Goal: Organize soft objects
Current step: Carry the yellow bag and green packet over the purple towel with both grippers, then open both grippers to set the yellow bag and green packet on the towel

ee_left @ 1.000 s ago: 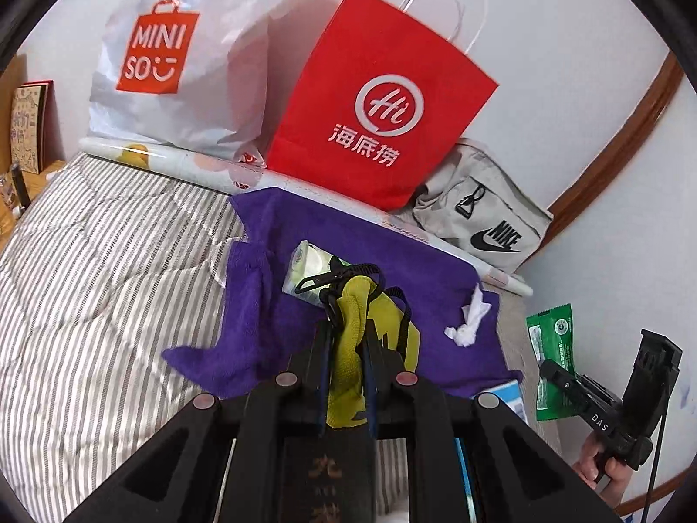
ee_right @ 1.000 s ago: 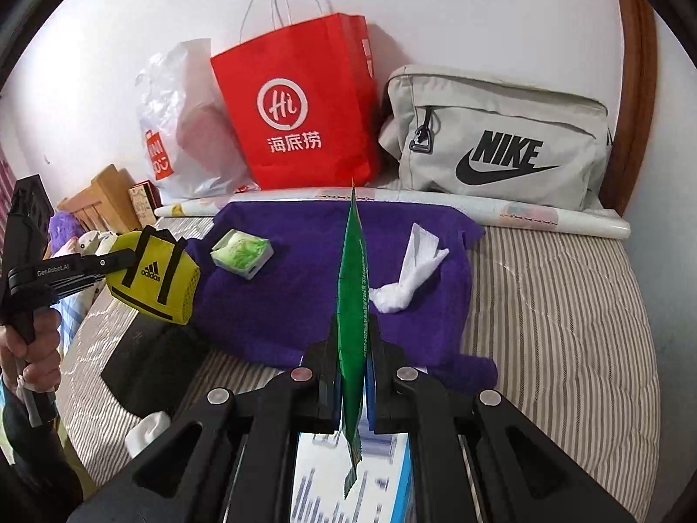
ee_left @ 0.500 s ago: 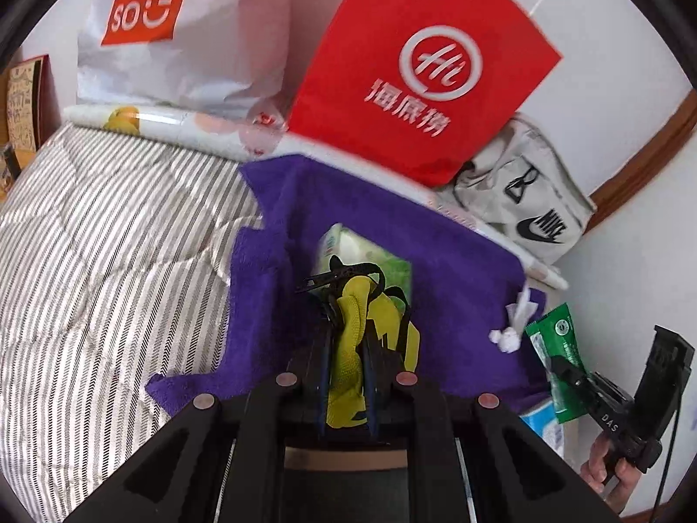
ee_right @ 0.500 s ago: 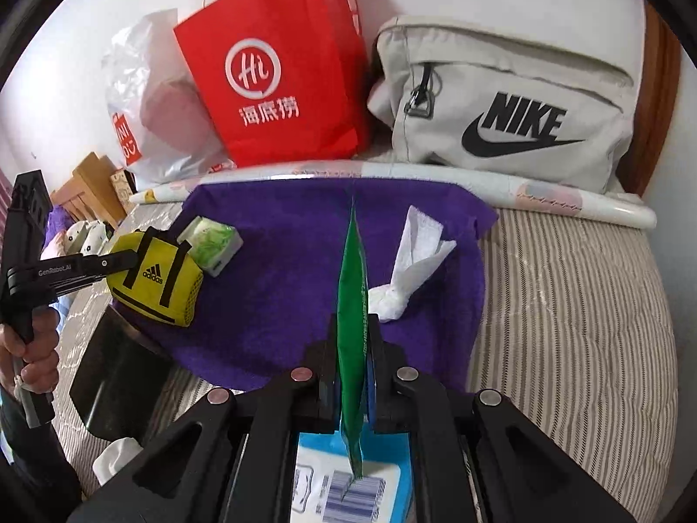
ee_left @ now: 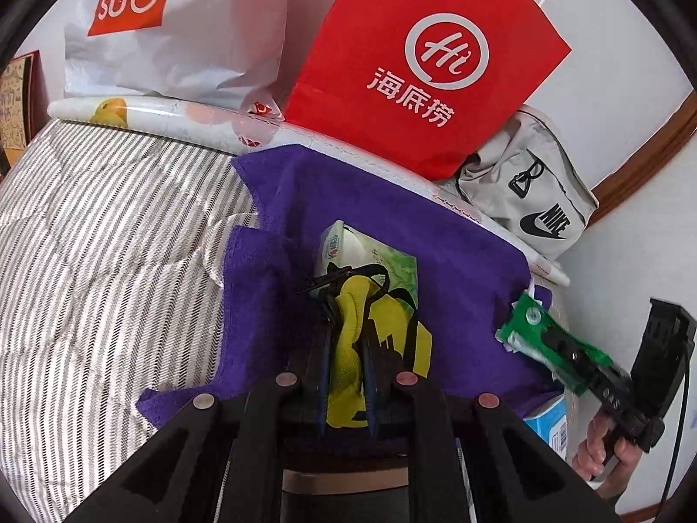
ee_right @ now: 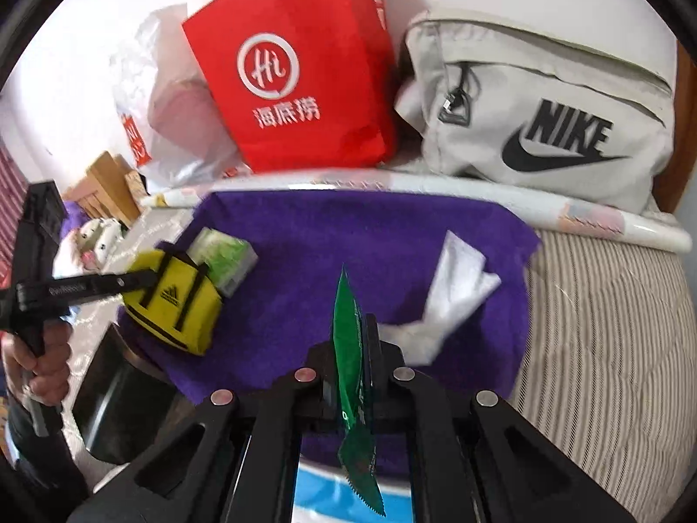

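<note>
My left gripper [ee_left: 346,348] is shut on a small yellow Adidas bag [ee_left: 383,340] and holds it above the purple towel [ee_left: 457,253], just in front of a green tissue pack [ee_left: 370,257]. My right gripper [ee_right: 350,348] is shut on a flat green packet [ee_right: 348,340], held edge-up over the towel [ee_right: 348,226]. The yellow bag [ee_right: 174,300] and tissue pack [ee_right: 224,257] show at left in the right wrist view. A crumpled white tissue [ee_right: 448,292] lies on the towel to the right. The green packet [ee_left: 540,340] shows at right in the left wrist view.
A red paper bag [ee_right: 296,65], a grey Nike bag [ee_right: 544,109] and a white Miniso bag [ee_left: 174,22] lean on the wall behind a rolled poster [ee_left: 174,122]. A blue-and-white box [ee_right: 331,492] lies below my right gripper. Striped quilt [ee_left: 87,239] covers the bed.
Both grippers have moved forward and lower over the purple towel, still holding their items. The yellow bag has come closer to the tissue pack, the green packet closer to the white tissue.
</note>
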A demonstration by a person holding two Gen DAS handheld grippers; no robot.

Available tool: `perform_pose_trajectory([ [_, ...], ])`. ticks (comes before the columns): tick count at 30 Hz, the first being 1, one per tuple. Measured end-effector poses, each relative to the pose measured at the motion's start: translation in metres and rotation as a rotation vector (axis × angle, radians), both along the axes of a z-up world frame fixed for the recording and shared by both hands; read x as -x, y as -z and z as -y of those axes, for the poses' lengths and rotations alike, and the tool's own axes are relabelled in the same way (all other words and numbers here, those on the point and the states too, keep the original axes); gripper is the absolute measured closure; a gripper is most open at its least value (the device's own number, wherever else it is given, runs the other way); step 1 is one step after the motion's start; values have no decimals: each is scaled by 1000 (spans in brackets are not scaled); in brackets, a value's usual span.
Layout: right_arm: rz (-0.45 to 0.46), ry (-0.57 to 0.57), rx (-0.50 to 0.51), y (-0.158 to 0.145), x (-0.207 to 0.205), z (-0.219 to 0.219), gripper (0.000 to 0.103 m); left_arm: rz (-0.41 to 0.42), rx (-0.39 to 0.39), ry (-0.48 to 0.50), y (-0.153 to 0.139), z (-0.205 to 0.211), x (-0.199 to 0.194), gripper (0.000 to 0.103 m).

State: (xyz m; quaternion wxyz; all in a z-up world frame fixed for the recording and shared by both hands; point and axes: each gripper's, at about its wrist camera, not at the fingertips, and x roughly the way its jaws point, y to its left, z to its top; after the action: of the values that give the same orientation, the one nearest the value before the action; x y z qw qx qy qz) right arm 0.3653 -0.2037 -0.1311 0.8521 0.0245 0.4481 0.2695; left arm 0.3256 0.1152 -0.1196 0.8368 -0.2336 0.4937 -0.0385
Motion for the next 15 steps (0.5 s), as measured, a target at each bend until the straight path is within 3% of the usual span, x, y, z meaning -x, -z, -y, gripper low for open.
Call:
perform_pose_trajectory([
  [10, -52, -31, 114, 19, -23, -6, 95, -43, 9, -6, 8, -3, -1, 88],
  [13, -53, -32, 134, 20, -20, -2, 90, -56, -9, -10, 9, -3, -1, 85],
  [15, -58, -32, 143, 21, -19, 0, 81, -65, -27, -13, 9, -3, -1, 82],
])
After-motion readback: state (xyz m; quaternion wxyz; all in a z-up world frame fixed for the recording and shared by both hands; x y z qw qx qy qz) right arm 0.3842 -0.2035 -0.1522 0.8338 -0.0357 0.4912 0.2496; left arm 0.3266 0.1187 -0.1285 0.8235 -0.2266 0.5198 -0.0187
